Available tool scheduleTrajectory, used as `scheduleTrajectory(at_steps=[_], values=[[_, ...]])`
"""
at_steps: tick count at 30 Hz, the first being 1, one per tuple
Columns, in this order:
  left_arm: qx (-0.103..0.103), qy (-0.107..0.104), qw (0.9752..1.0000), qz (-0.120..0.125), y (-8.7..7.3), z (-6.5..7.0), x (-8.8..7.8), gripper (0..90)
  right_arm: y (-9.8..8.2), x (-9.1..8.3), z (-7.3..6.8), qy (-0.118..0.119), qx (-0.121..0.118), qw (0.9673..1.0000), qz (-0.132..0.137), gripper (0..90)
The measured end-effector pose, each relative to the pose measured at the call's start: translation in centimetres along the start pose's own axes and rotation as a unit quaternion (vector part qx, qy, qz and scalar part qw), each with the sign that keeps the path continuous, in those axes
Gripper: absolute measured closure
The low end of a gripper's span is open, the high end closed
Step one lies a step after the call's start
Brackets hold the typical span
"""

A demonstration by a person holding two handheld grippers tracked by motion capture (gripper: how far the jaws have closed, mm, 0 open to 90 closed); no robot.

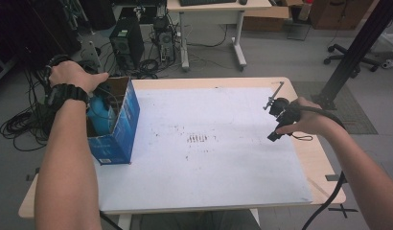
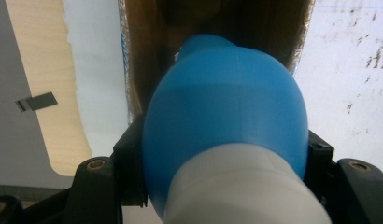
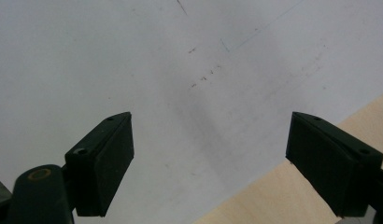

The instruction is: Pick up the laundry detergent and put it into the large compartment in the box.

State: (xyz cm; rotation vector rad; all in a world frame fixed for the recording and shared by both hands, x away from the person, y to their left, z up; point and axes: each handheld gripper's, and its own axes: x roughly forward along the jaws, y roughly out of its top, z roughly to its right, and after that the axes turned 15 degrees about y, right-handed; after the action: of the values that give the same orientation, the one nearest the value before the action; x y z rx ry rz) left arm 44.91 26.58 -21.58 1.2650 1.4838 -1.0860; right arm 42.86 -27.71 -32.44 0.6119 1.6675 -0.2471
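Half done, I think: my left gripper point(image 2: 222, 186) squeezes the blue bottle point(image 2: 222, 116) at the box point(image 1: 119, 125), my right gripper point(image 3: 210, 163) wide, empty.

The blue bottle point(image 2: 224, 112) is cut off at the bottom edge of the left gripper view, and it hides most of the box point(image 2: 143, 56) interior behind it. In the high view the box wall point(image 1: 120, 122) covers the bottle's lower part, and the left hand point(image 1: 75, 76) hides the left gripper.

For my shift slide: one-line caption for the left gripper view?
Left gripper clamped on a blue bottle with a white cap, over the open cardboard box.
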Motion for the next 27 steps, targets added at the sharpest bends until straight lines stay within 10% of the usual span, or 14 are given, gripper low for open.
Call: scheduleTrajectory(at_steps=[27], values=[[0.013,0.001,0.9999,-0.009,0.4,0.6,2.4,37.3,0.0,-0.2,-0.1,-0.005,0.001,1.0000,-0.001,15.2]])
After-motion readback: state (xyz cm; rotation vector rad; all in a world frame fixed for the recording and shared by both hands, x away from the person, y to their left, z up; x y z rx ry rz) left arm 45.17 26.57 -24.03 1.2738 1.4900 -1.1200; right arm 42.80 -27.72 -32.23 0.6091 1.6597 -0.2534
